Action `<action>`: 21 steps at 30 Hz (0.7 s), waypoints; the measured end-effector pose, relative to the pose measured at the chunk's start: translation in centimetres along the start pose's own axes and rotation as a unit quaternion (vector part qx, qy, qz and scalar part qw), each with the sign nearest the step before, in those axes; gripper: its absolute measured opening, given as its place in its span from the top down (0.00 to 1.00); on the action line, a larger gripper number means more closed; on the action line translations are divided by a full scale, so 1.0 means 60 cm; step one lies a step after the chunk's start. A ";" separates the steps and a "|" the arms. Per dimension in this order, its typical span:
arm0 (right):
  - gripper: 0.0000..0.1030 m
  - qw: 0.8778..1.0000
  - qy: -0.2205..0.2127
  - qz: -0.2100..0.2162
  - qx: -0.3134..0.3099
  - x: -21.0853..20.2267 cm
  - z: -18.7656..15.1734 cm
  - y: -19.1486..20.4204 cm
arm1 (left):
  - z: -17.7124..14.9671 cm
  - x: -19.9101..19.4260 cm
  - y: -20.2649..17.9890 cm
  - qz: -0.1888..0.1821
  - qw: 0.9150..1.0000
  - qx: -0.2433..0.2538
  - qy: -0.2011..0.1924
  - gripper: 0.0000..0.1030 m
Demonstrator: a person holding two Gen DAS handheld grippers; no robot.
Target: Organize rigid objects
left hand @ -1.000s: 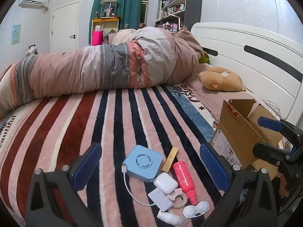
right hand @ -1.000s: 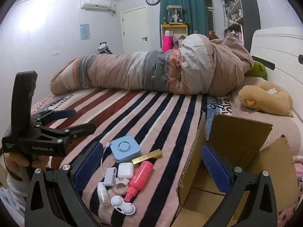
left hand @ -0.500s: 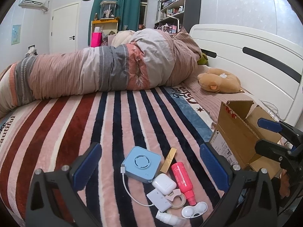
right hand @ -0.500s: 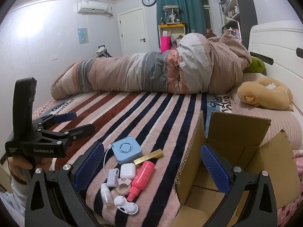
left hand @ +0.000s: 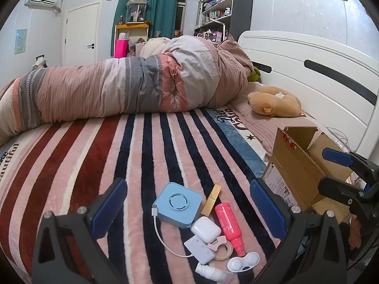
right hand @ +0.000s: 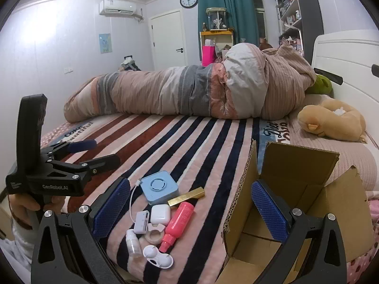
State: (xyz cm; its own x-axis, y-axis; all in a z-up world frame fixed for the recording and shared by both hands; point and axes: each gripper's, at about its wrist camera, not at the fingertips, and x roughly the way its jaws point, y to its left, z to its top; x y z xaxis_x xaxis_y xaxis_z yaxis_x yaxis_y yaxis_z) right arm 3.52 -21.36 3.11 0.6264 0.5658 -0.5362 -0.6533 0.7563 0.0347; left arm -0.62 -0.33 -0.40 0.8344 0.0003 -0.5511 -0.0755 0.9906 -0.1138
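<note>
Both views are lifting slightly since a second ago. I am holding my left gripper point(left hand: 187, 203) and right gripper point(right hand: 189, 203) spread, empty, readying clutter point(left hand: 208, 222) for the cardboard box point(right hand: 296, 189).

Plush striped blanket point(left hand: 71, 156), corrugated cardboard box point(right hand: 296, 177), glossy pink plastic bottle point(left hand: 228, 222), shiny gold bar point(right hand: 187, 196)

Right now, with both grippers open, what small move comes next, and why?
Probably lower the left gripper onto the blue square speaker: it lies between its open fingers, at the pile's far edge, and the cardboard box stands open under the empty right gripper.
</note>
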 end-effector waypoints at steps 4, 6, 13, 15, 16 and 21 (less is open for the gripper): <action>0.00 1.000 0.001 0.000 0.001 0.001 -0.001 0.003 | -0.001 -0.001 0.001 0.002 1.000 0.000 0.000 0.00; 0.00 1.000 0.001 0.003 0.001 0.002 0.001 0.000 | -0.002 -0.001 0.002 0.002 1.000 0.000 0.000 0.00; 0.00 1.000 0.002 0.005 0.002 0.003 0.000 0.000 | -0.003 -0.003 0.003 0.005 1.000 0.000 -0.002 0.00; 0.00 1.000 0.001 0.009 0.004 0.004 -0.002 0.000 | -0.002 -0.002 0.003 0.005 1.000 -0.001 -0.001 0.00; 0.00 1.000 0.001 0.011 0.006 0.005 -0.003 -0.001 | -0.003 -0.003 0.004 0.005 1.000 0.000 -0.001 0.00; 0.00 1.000 0.002 0.012 0.010 0.006 -0.004 -0.003 | -0.003 -0.003 0.005 0.006 1.000 -0.002 -0.001 0.00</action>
State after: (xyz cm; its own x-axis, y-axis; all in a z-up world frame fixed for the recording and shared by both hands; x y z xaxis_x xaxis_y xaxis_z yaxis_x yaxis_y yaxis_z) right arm 3.73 -21.36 2.70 0.6089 0.5827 -0.5382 -0.6596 0.7488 0.0645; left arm -0.88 -0.07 -0.45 0.8347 0.0117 -0.5506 -0.0870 0.9900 -0.1109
